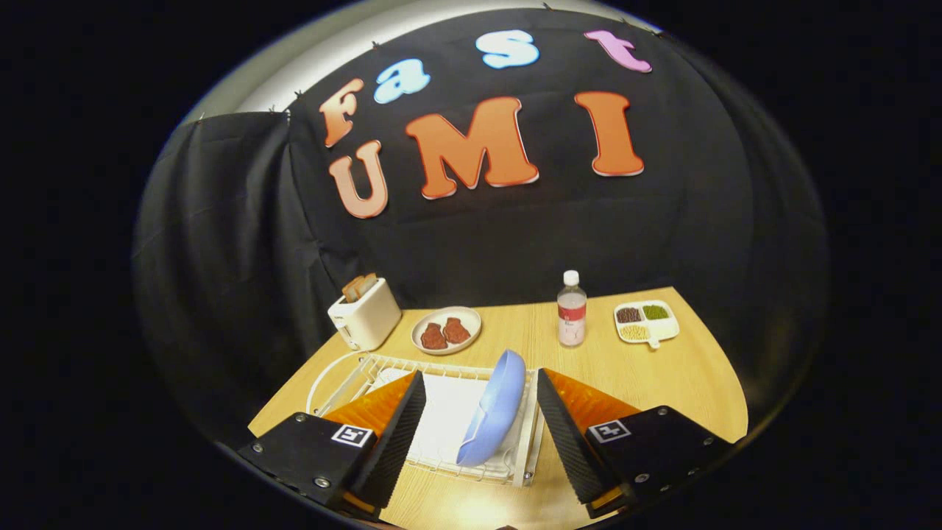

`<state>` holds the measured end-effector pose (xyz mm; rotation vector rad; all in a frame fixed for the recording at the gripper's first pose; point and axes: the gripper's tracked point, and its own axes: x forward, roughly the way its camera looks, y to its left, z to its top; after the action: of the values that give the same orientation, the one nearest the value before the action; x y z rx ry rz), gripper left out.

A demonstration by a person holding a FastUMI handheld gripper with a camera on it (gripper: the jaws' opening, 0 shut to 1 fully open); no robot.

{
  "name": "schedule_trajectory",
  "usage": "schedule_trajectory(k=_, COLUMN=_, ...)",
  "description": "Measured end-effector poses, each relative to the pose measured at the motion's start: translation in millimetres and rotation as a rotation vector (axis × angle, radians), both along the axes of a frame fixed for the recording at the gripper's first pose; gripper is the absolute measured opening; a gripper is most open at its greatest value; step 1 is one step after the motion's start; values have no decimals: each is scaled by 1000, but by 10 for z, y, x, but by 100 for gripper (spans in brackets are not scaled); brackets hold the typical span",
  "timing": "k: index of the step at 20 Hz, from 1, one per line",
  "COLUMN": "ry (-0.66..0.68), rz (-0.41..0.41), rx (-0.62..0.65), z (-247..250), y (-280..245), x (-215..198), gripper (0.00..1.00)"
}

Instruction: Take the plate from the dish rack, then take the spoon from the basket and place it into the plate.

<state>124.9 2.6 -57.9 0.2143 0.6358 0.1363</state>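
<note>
- My gripper [481,383] has its fingers spread wide apart and clamps nothing; each finger [401,434] stands clear of everything in front of it.
- Between the two fingers I see the blue plate [494,409], standing on edge in the white wire dish rack [346,383]. It leans a little, its hollow side turned toward the left finger, and neither finger touches it.
- The dish rack sits on the wooden table [684,383] just ahead of the fingers, with a white mat or tray under its wires. The plate is in the right-hand part of the rack, near the right finger.
- I cannot make out a basket or a spoon from here, so I cannot say where they lie.
- Beyond the rack, to the left, a white toaster [364,315] holds slices of bread in its slots.
- Just right of the toaster is a round dish [446,330] with two brown pieces of food on it.
- Further right stands a clear bottle [572,309] with a white cap, upright and well apart from the dish.
- At the far right of the table lies a white divided tray [646,322] with dark, green and yellowish contents in separate compartments.
</note>
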Motion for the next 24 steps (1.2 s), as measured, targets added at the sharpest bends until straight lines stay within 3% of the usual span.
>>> schedule_trajectory(k=5, ry=269, rz=-28, rx=39, z=-440, y=47, x=205, gripper=85)
schedule_trajectory(k=10, ry=481, rz=-38, rx=49, z=-871, y=198, x=183, gripper=73)
schedule_trajectory(k=15, ry=540, rz=-43, rx=-95, z=-1188, y=233, x=207, gripper=63)
schedule_trajectory(k=17, ry=580, rz=-46, rx=-149, z=-1291, y=218, x=158, gripper=52)
schedule_trajectory(k=19, ry=589, rz=-69, rx=-183, z=-1287, y=173, x=158, gripper=39)
schedule_trajectory(k=24, ry=562, rz=-171, rx=-258, z=-1213, y=-4, x=279, gripper=30)
